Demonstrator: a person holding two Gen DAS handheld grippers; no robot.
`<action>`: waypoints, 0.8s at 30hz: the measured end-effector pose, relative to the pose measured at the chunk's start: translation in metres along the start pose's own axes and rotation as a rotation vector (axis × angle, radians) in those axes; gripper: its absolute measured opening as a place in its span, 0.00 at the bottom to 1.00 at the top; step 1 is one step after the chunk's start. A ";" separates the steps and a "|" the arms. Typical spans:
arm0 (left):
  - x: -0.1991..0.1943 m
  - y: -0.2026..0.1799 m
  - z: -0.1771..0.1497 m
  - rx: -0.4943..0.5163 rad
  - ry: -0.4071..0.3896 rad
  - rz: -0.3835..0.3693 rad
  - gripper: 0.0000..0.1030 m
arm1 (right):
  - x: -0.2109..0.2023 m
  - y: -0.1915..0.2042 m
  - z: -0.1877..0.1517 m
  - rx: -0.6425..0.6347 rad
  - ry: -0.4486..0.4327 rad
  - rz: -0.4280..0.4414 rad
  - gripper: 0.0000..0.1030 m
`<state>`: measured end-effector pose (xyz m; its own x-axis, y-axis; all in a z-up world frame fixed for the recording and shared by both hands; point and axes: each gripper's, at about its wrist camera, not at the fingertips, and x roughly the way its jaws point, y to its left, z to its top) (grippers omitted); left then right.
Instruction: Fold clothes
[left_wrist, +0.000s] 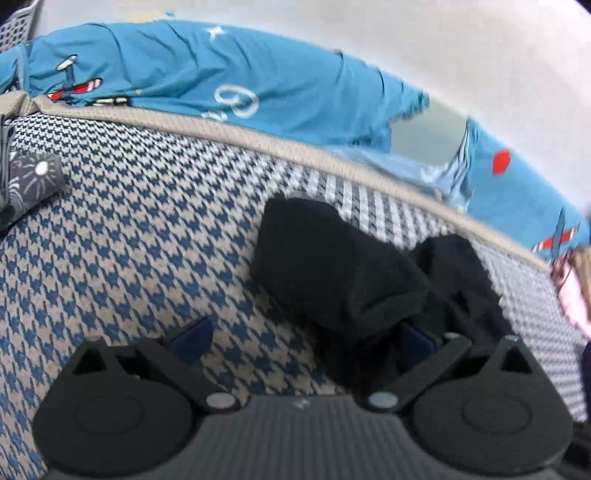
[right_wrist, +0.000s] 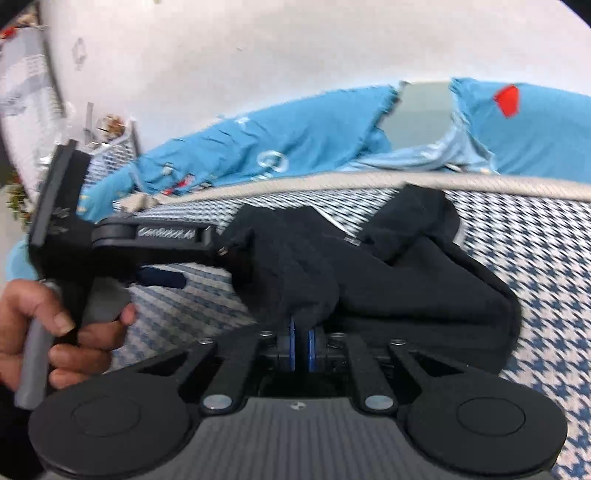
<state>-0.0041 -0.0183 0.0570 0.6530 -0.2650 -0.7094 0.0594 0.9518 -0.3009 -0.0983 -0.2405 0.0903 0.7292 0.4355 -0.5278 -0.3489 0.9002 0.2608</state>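
A black garment (left_wrist: 325, 266) lies crumpled on a blue-and-beige houndstooth mat (left_wrist: 129, 221). My left gripper (left_wrist: 304, 339) stands open, its jaws wide apart; the garment's near edge drapes over its right finger, and the left finger rests over bare mat. In the right wrist view the black garment (right_wrist: 406, 288) spreads across the mat (right_wrist: 535, 240). My right gripper (right_wrist: 301, 343) is shut on a fold of it, pinched between the blue pads. A hand holds the left gripper (right_wrist: 207, 262) at the left, with one finger reaching into the cloth.
Blue bedding with a plane print (left_wrist: 184, 74) is bunched along the mat's beige far border (left_wrist: 258, 136), against a white wall. A white basket (right_wrist: 110, 155) stands at the far left. A grey patterned cloth (left_wrist: 33, 177) lies at the mat's left edge, and something pink (left_wrist: 572, 299) at the right.
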 end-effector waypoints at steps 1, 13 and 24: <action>-0.003 0.002 0.003 -0.004 -0.016 -0.001 1.00 | 0.000 0.005 0.001 -0.015 -0.003 0.017 0.08; -0.018 0.021 0.013 -0.017 -0.083 0.008 1.00 | 0.032 0.058 -0.001 -0.109 0.054 0.184 0.08; -0.018 0.028 0.013 -0.007 -0.070 0.018 1.00 | 0.070 0.097 -0.021 -0.199 0.161 0.316 0.08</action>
<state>-0.0039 0.0147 0.0699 0.7050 -0.2360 -0.6688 0.0417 0.9552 -0.2931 -0.0941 -0.1222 0.0615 0.4718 0.6721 -0.5707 -0.6594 0.6986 0.2776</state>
